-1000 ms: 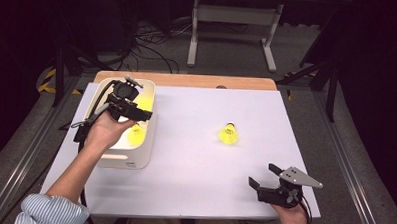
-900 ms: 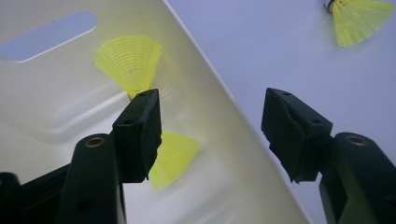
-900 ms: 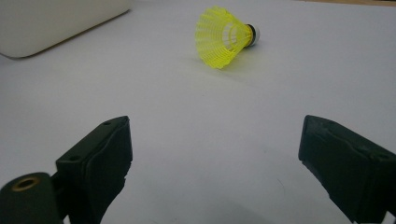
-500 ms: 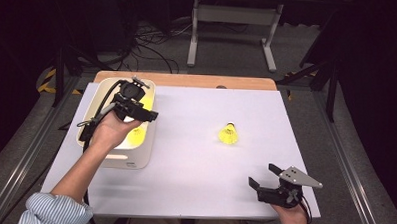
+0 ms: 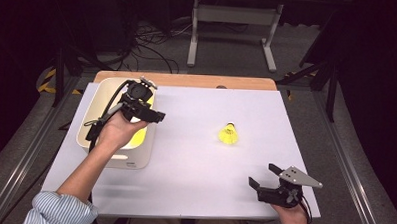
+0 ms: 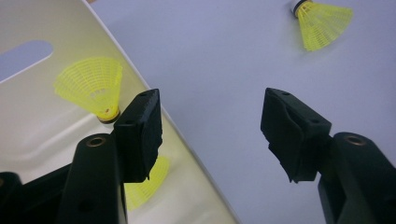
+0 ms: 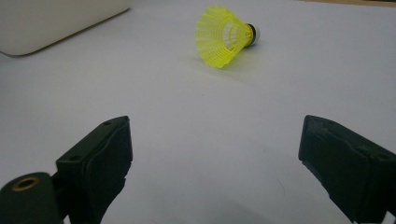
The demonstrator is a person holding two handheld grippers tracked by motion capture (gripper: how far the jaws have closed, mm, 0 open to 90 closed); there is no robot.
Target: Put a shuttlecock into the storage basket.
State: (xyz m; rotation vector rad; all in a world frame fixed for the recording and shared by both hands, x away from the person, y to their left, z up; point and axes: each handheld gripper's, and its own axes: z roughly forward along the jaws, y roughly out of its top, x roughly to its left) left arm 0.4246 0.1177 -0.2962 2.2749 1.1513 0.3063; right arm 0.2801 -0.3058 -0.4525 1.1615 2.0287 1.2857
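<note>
One white table (image 5: pixel 195 157) offers broad bare surface between the cream tray (image 5: pixel 99 96) at its left edge and the lone yellow shuttlecock (image 5: pixel 228 134) mid-table. Two shuttlecocks (image 6: pixel 93 86) lie in the tray. Two grippers gape empty: the left gripper (image 5: pixel 154 116) over the tray's rim, the right gripper (image 5: pixel 264 177) near the front edge.

Yellow shuttlecock (image 5: pixel 228 134) on white table (image 5: pixel 194 167); cream tray (image 5: pixel 99 96); possibly striped sleeve (image 5: pixel 58 212).

Open white table (image 5: pixel 185 161) around the lone shuttlecock (image 5: pixel 228 134); cream bin (image 5: pixel 135 157) the only obstacle, far left.
</note>
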